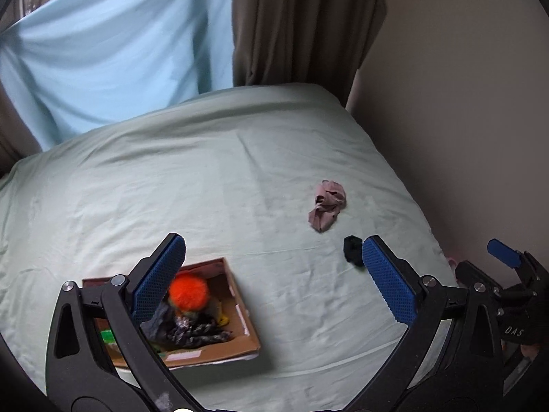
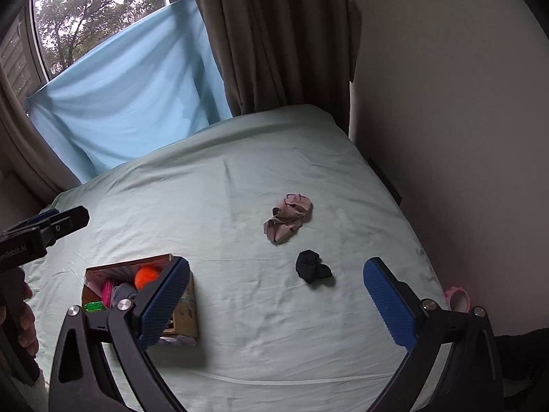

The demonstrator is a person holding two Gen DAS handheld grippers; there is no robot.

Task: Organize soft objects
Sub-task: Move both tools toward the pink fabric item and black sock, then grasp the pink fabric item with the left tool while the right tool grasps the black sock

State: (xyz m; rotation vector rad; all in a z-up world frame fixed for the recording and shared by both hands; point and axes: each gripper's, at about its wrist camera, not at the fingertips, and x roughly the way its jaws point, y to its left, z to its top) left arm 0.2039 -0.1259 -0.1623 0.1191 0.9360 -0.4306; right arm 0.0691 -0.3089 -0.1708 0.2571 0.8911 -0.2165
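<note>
A cardboard box (image 1: 240,322) lies on the bed and holds an orange fluffy ball (image 1: 188,293) and several dark cloths. It also shows in the right wrist view (image 2: 187,322). A crumpled pink cloth (image 1: 326,204) (image 2: 290,218) lies on the sheet beyond it. A small black scrunchie (image 2: 313,267) lies nearer, partly hidden behind my left gripper's right finger (image 1: 352,249). My left gripper (image 1: 272,267) is open and empty above the box's right side. My right gripper (image 2: 276,292) is open and empty, short of the scrunchie.
The bed (image 1: 240,171) has a pale green sheet. A beige wall (image 1: 463,103) runs along its right edge. A brown curtain (image 1: 302,24) and a blue cloth (image 1: 120,51) hang at the far end. A pink ring (image 2: 458,297) lies by the wall.
</note>
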